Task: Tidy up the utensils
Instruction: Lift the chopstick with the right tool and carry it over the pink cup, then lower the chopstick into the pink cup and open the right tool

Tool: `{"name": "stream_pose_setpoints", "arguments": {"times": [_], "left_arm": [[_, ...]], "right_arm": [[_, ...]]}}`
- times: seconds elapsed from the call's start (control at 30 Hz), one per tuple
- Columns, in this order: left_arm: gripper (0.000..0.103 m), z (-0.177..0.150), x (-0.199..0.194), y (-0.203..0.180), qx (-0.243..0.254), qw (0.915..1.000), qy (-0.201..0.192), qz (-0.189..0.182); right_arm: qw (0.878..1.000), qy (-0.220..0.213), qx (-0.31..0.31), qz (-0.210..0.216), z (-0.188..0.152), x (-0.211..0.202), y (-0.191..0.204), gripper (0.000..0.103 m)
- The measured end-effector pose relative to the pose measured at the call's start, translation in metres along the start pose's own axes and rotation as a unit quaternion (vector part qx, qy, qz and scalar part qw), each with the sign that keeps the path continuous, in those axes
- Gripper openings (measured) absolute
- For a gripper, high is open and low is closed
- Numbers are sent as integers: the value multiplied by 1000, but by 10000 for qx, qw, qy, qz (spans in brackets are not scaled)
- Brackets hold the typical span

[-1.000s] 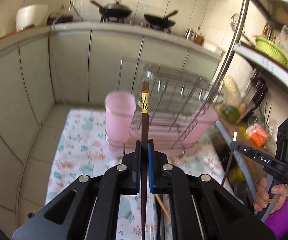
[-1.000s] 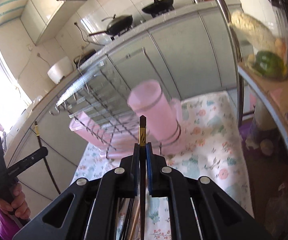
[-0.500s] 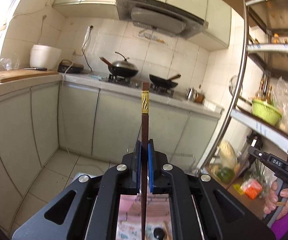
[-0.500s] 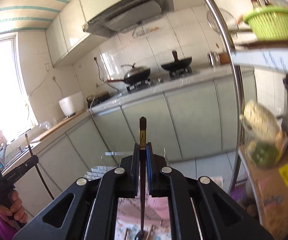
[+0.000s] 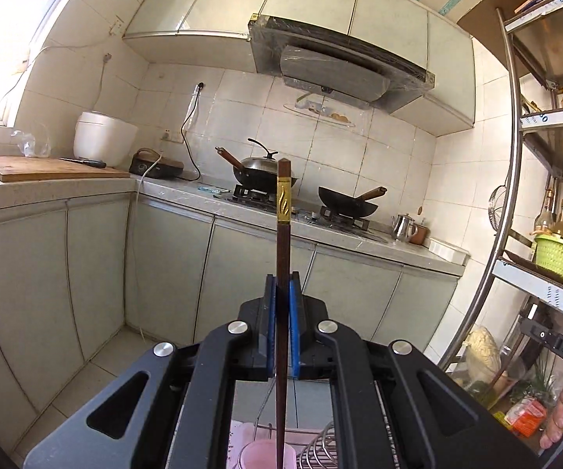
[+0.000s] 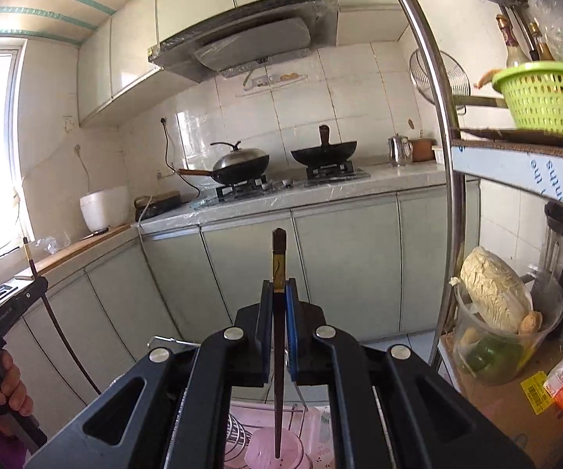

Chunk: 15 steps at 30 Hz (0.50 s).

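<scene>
Right now your left gripper (image 5: 282, 293) is clamped on a dark brown wooden chopstick with a gold band (image 5: 282, 258), its blue pads (image 5: 270, 324) pressed against the shaft on both sides. That chopstick stands upright through the jaws, the banded end well above the fingertips and the thin end reaching below them. Directly under the gripper sits a pale pink plastic cup (image 5: 261, 455), with the chopstick's lower end over its mouth; whether the tip touches the cup you cannot tell. Just right of the cup are the wires of a metal dish rack (image 5: 320, 447).

Your right gripper (image 6: 278, 297) likewise pinches a second dark chopstick with a gold band (image 6: 278, 336), upright between the blue pads (image 6: 291, 328), only a short banded stub showing above the jaws. Below it, the tip hangs over the same pink cup (image 6: 273, 451), which sits beside a pink drainer tray (image 6: 312, 418) holding wire loops.

Off to the left of the right gripper, your left hand (image 6: 6, 385) grips the other tool's handle. To the right stands a steel shelving unit (image 6: 443, 148) carrying a lime green plastic basket (image 6: 547, 95).

Farther ahead of both grippers runs a grey kitchen surface (image 5: 242, 211) with a lidded black wok (image 5: 263, 170), an open black wok (image 5: 347, 203) and a white rice cooker (image 5: 103, 142).
</scene>
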<state>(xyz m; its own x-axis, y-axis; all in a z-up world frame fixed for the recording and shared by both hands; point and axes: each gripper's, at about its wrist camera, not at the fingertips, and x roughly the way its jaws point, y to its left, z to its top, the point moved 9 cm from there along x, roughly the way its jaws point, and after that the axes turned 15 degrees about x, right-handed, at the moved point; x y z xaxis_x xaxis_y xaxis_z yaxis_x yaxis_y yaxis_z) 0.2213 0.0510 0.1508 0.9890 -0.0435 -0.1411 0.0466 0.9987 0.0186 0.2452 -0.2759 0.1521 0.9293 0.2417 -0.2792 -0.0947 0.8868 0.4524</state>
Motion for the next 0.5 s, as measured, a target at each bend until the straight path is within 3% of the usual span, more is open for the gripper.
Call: {"name": "stream_pose_setpoints", "arguments": {"times": [0.07,0.27,0.5], "left_arm": [[5,-14,12,0,71,9999,37,62],[5,-71,39,-1,83,9972,736,-71],[5,-119,46,2,-35,9907,1341,-247]], "right_arm": [[9997,233,49,-89,-15,17,-10,6],[9961,837,131,-241,-56,49,-31,6],[9921,1196,273,-248,-85,64,-43,6]]}}
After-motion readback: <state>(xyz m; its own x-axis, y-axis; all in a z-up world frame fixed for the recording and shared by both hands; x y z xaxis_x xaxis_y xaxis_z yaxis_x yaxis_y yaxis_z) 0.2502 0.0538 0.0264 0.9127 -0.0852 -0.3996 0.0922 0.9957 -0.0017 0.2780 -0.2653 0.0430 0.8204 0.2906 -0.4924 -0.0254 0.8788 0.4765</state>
